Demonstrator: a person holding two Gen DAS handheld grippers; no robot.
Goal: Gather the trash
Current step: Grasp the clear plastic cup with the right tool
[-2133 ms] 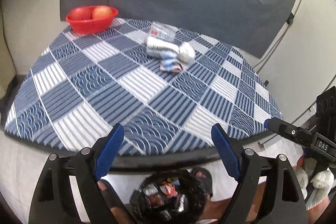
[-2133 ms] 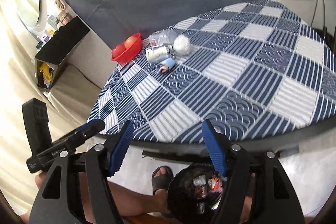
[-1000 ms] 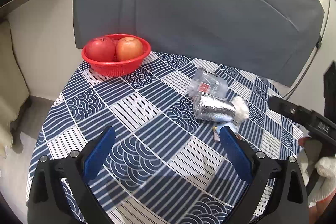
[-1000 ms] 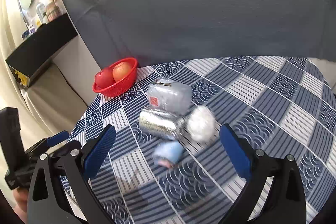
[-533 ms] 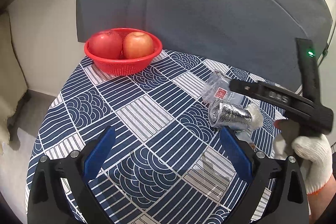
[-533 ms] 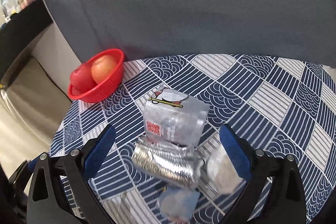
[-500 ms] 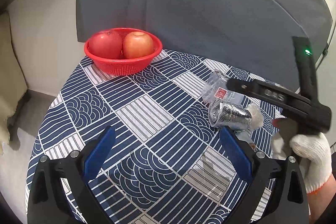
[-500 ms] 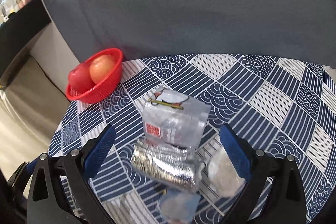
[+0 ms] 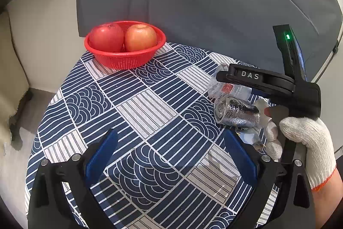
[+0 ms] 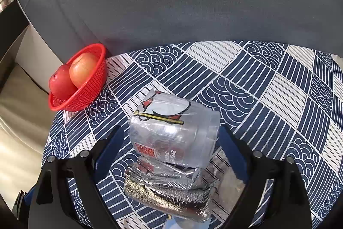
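Straddling the clear crumpled plastic cup point(image 10: 174, 138), right gripper point(image 10: 171, 149) — jaws spread, no contact visible | crinkled silver foil wrapper point(image 10: 169, 194) lies just nearer than the cup, below the fingertips | left gripper point(image 9: 170, 157) — jaws spread over blue-and-white patterned tablecloth point(image 9: 133, 108) | red mesh basket point(image 9: 125, 55) with two apples far beyond, left.

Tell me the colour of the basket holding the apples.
Red mesh basket, clearest in the left wrist view.

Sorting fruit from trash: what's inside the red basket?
The red basket holds two apples. Its bottom beneath them is covered, so nothing more can be told.
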